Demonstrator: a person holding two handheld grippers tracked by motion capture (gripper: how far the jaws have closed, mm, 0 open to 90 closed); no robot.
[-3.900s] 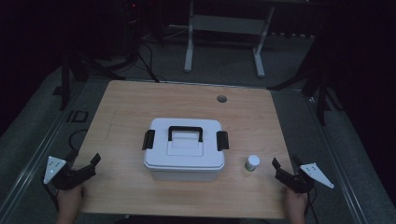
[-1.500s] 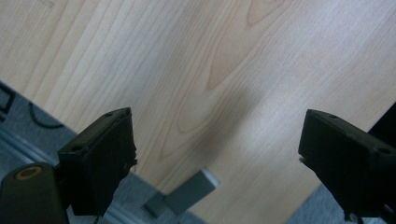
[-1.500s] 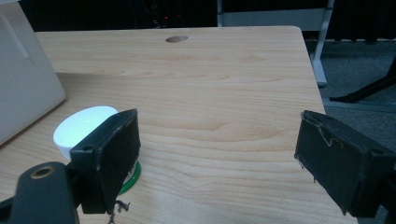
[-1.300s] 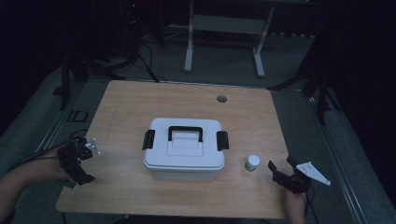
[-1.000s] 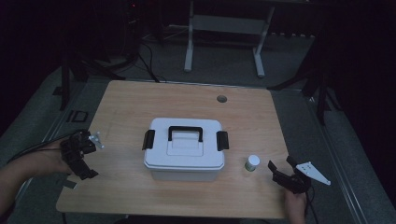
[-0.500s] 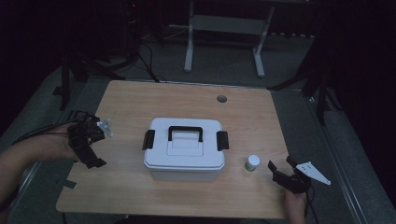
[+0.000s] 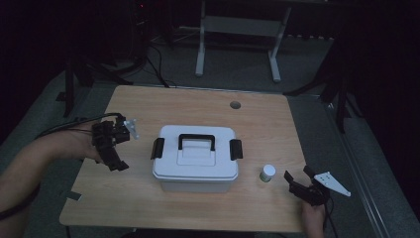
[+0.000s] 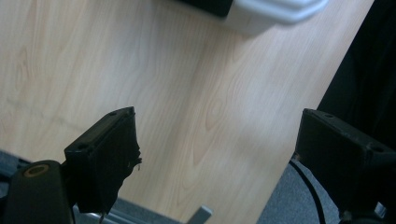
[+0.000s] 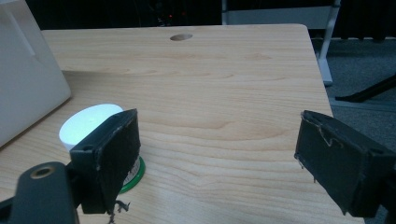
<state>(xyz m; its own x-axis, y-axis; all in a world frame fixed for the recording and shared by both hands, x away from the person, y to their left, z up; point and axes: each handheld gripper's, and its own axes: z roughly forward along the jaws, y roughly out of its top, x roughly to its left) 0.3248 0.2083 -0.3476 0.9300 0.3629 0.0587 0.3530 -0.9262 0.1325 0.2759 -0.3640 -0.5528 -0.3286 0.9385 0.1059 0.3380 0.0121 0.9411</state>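
Wood-grain rectangular desk (image 7: 148, 198), pale, with a round cable hole (image 7: 235, 105) near its far edge. White plastic storage box (image 7: 195, 158) with a black carry handle and two black side latches is placed at the centre. Small white-capped jar with a green base (image 7: 268, 173) is stood just right of the box. Left tool (image 7: 115, 148) is held above the desk left of the box, jaws spread, empty. Right tool (image 7: 302, 181) is held at the near right corner, jaws parted, empty, the jar just beside its left jaw.
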